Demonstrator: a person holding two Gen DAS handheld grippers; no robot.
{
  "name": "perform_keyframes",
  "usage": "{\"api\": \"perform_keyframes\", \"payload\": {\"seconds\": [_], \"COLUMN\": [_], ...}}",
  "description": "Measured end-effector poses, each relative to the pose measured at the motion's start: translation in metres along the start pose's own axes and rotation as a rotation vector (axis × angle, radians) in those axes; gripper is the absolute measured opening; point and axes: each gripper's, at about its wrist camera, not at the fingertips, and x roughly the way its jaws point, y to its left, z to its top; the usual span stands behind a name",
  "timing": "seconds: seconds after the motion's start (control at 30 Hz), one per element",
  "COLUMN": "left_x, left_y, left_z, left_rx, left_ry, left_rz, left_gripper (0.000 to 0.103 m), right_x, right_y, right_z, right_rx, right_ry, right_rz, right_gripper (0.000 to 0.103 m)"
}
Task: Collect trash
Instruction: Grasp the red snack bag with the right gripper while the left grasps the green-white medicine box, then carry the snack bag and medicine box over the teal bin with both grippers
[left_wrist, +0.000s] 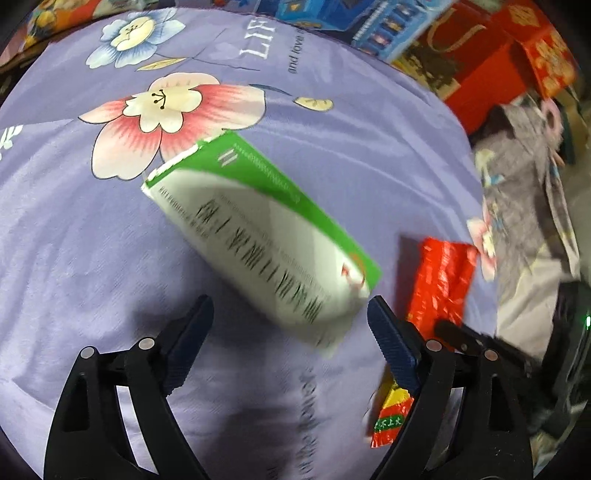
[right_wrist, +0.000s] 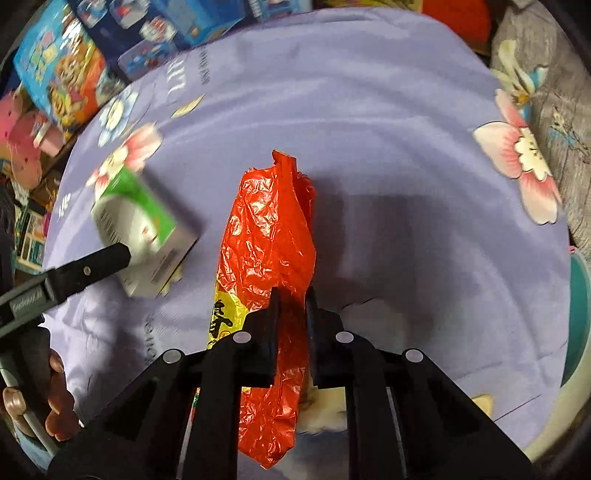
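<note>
Red bag (right_wrist: 271, 236): we have it pinched in the right gripper (right_wrist: 292, 295), jaws nearly closed on the crinkled film at its near end, the rest trailing away over the purple sheet (right_wrist: 406, 110).
Bag handling: we judge it light, limp and slippery; a pinch on bunched film suits it better than a single layer.
Green-and-white box (left_wrist: 255, 236): it lies aslant on the sheet, left of the bag, ahead of our left gripper (left_wrist: 290, 317).
Left gripper: jaws stand wide, with nothing between the pads; one fingertip (left_wrist: 373, 306) sits close to the box corner, though blur keeps us from telling whether it touches.
Box handling: probably light, stiff cardboard; we would take it across its narrow faces.
Surroundings: toy boxes (right_wrist: 66, 74) crowd the far edge.
</note>
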Motion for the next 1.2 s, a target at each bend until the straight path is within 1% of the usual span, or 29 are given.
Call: {"api": "perform_keyframes", "payload": {"seconds": [0.07, 0.1, 0.17, 0.3, 0.37, 0.5, 0.53, 0.6, 0.67, 0.7, 0.73, 0.8, 0.9, 0.97, 1.07, 1.2], "left_x": [0.003, 0.004, 0.008, 0.022, 0.031, 0.05, 0.054, 0.066, 0.073, 0.074, 0.073, 0.07, 0.066, 0.062, 0.055, 0.045], "left_y": [-0.006, -0.009, -0.016, -0.031, -0.039, -0.051, -0.053, -0.06, -0.068, -0.073, -0.077, -0.084, -0.093, -0.099, -0.108, -0.12], "left_z": [0.009, 0.014, 0.022, 0.035, 0.039, 0.045, 0.046, 0.047, 0.045, 0.043, 0.04, 0.036, 0.026, 0.02, 0.009, -0.001], "left_rx": [-0.034, -0.05, -0.078, -0.112, -0.114, -0.094, -0.088, -0.056, 0.005, 0.046, 0.087, 0.14, 0.219, 0.256, 0.293, 0.337], "left_ry": [-0.001, -0.003, -0.009, -0.009, -0.008, 0.003, 0.008, 0.025, 0.026, 0.021, 0.006, 0.009, 0.0, -0.008, -0.018, -0.029], "left_rz": [0.014, 0.032, 0.069, 0.155, 0.218, 0.311, 0.321, 0.354, 0.393, 0.397, 0.392, 0.373, 0.379, 0.37, 0.342, 0.282], "left_gripper": [0.087, 0.089, 0.089, 0.09, 0.09, 0.093, 0.094, 0.094, 0.094, 0.093, 0.083, 0.078, 0.077, 0.077, 0.077, 0.077], "right_x": [-0.003, -0.004, -0.005, 0.003, 0.008, 0.013, 0.014, 0.015, 0.016, 0.016, 0.015, 0.014, 0.009, 0.003, -0.011, -0.027], "right_y": [-0.012, -0.018, -0.026, -0.036, -0.044, -0.058, -0.063, -0.071, -0.08, -0.083, -0.086, -0.091, -0.092, -0.092, -0.094, -0.105], "right_z": [0.008, 0.01, 0.013, 0.022, 0.024, 0.026, 0.028, 0.028, 0.028, 0.027, 0.026, 0.026, 0.024, 0.024, 0.022, 0.017], "right_rx": [0.007, 0.005, 0.002, -0.002, -0.001, 0.01, 0.019, 0.038, 0.056, 0.063, 0.07, 0.082, 0.088, 0.085, 0.086, 0.113], "right_ry": [-0.012, -0.017, -0.024, -0.021, -0.012, -0.015, -0.016, -0.017, -0.021, -0.022, -0.024, -0.028, -0.043, -0.056, -0.087, -0.118], "right_rz": [0.008, 0.011, 0.023, 0.06, 0.081, 0.101, 0.107, 0.119, 0.131, 0.137, 0.144, 0.158, 0.165, 0.162, 0.146, 0.124], "right_gripper": [0.012, 0.012, 0.012, 0.012, 0.012, 0.012, 0.012, 0.012, 0.012, 0.012, 0.012, 0.012, 0.012, 0.012, 0.012, 0.012]}}
